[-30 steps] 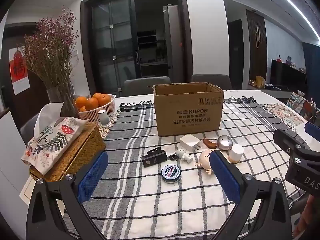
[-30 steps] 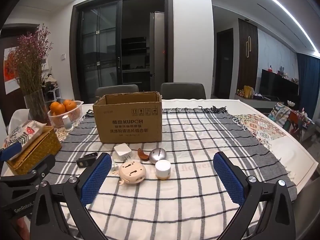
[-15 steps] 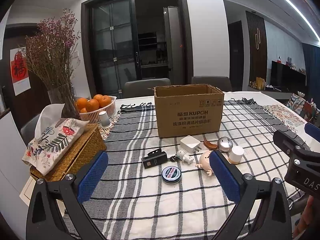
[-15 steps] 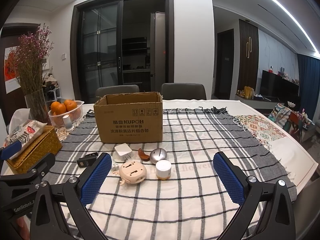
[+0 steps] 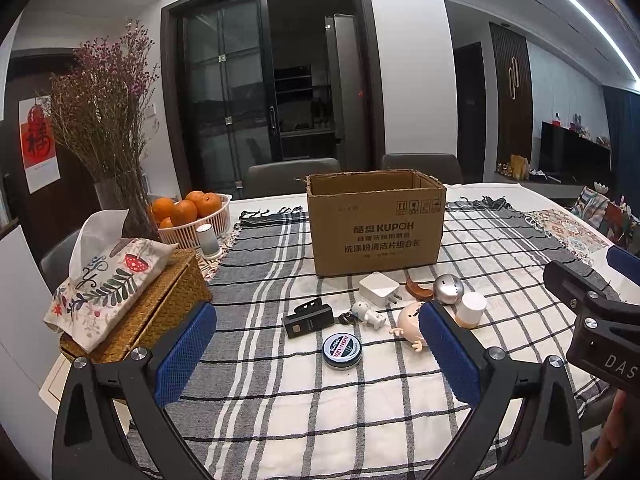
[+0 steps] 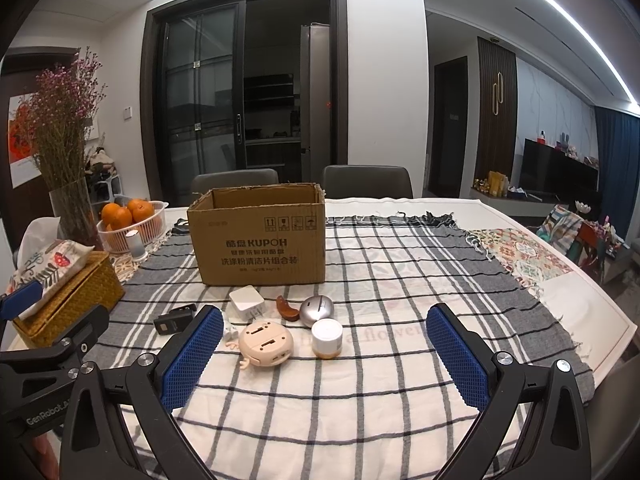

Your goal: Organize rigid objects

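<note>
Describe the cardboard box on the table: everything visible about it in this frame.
The cardboard box is plain brown corrugated card, standing upright on the checked tablecloth with its top open; the inside is out of sight. Its front face carries dark print reading KUPOH, Chinese characters and a row of handling symbols. Small objects lie on the cloth just in front of it, the white charger nearest. Neither gripper touches it.

Figurine (image 5: 409, 319) half behind gripper pad (face hidden).
</note>
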Demonstrator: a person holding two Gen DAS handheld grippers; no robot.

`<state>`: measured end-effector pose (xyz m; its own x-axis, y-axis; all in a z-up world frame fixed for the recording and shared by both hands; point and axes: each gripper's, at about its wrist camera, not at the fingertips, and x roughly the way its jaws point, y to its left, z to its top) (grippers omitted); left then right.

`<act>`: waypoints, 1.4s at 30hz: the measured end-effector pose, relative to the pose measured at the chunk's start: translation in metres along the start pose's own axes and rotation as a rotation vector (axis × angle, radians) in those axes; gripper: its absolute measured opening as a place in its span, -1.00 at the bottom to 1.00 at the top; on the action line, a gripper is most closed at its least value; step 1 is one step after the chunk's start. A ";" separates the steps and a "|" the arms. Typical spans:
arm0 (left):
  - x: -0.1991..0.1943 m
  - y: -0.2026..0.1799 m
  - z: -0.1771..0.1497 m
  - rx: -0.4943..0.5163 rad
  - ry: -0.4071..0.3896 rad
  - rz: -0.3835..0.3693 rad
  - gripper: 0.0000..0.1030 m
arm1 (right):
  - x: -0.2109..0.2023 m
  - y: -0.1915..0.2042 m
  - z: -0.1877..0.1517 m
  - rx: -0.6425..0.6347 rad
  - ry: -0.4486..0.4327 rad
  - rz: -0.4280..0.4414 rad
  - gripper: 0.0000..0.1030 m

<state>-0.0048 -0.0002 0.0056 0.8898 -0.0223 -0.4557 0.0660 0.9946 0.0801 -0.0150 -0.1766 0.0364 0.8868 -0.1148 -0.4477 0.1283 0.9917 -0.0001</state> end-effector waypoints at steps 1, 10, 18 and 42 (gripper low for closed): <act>0.000 0.000 0.000 0.000 0.001 0.000 1.00 | 0.000 0.000 0.000 0.000 0.001 0.000 1.00; -0.001 -0.001 0.000 0.002 -0.001 -0.002 1.00 | 0.000 0.000 0.000 0.001 0.001 0.000 1.00; -0.001 0.000 0.001 0.001 -0.004 -0.001 1.00 | 0.000 0.001 0.000 0.001 0.000 -0.001 1.00; 0.008 -0.001 -0.006 0.010 0.017 -0.019 1.00 | 0.006 0.003 -0.005 -0.003 0.024 0.010 1.00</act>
<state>-0.0009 -0.0003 -0.0034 0.8804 -0.0395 -0.4726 0.0875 0.9930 0.0800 -0.0116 -0.1745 0.0289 0.8772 -0.1032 -0.4688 0.1179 0.9930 0.0020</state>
